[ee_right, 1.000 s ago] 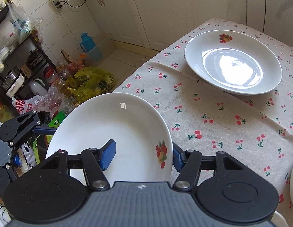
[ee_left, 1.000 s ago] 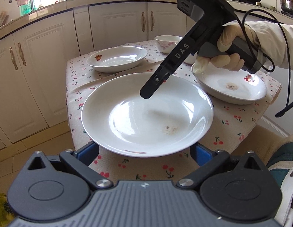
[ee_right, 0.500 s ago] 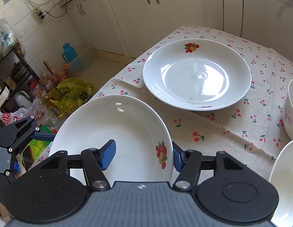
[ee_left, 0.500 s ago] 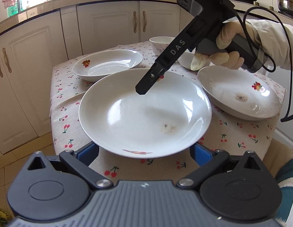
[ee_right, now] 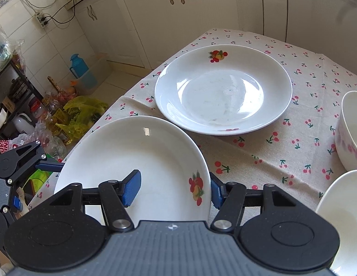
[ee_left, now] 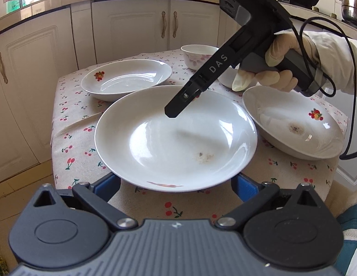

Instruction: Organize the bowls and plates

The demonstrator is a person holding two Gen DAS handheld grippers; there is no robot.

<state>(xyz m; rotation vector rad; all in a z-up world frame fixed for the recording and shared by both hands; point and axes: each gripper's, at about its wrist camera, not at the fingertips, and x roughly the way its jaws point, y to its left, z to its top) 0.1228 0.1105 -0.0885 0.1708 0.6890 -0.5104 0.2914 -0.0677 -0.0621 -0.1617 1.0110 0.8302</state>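
Cherry-print tablecloth (ee_right: 259, 151) covers table beside cream cabinets (ee_left: 132, 27).

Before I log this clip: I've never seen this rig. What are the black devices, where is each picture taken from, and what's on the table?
There is no robot. A person holds a two-finger tool in each hand, each with a fisheye camera looking along its fingers. One picture is from the left gripper, the other from the right gripper, which a gloved hand holds. On the cherry tablecloth sit a far plate, a stained plate and a bowl. Between the tools is the near plate. The right jaws straddle its rim, one pad inside and one outside; how tightly they pinch is unclear. The left jaws stand wide open, fingers reaching under its near edge.
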